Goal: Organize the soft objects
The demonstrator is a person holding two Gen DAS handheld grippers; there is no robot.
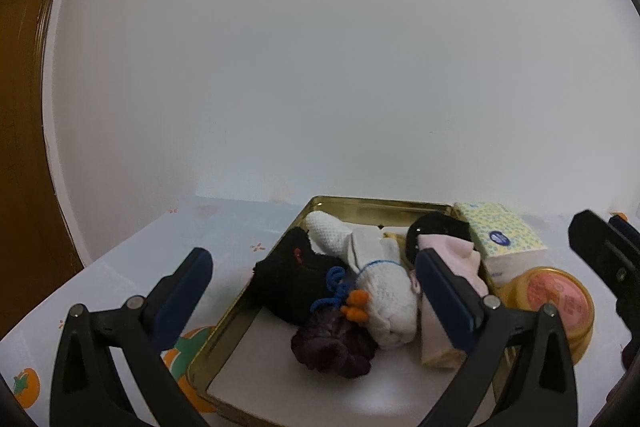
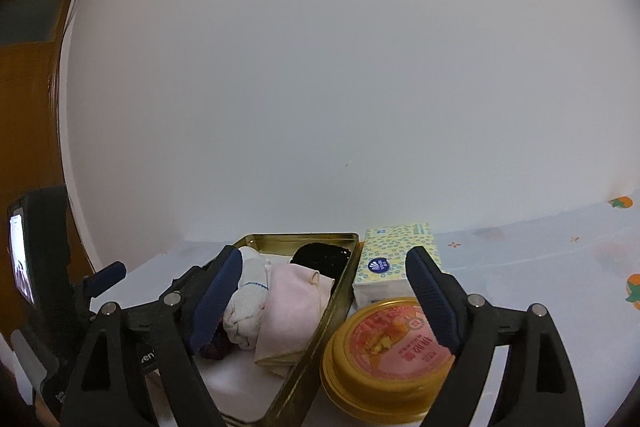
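**Tin nearly packed, both tongs empty**

Nearest the lens, the left tongs (image 1: 316, 279) stand wide apart with nothing between them, hovering over the near end of the shallow gold-coloured metal tin (image 1: 224, 323) that sits on the bench (image 1: 132, 259) with its fruit-print cloth. The right tongs (image 2: 324, 291) are also spread wide and grip nothing; they straddle the tin's right wall and the round yellow tub with a pink printed lid (image 2: 384, 351), which sits just outside it.

Most of the soft things already seem to be in the tin: a black fuzzy cloth (image 1: 288, 283), a white knitted sock with a blue stripe (image 1: 384, 291), a dark purple scrunchie (image 1: 332, 347), a folded pale pink cloth (image 2: 292, 307) and a black bundle (image 2: 320, 255) at the far end. They lie heaped rather than neat. A soft pack of yellow-patterned tissues (image 2: 392, 259) rests outside, touching the tin's far right corner; I judge that it, and some tidying, may be what is left.

The left view alone shows the black fuzzy cloth, the blue cord and orange bits (image 1: 354, 305). The right view alone shows the pink cloth's full fold and the tub's lid unobstructed.
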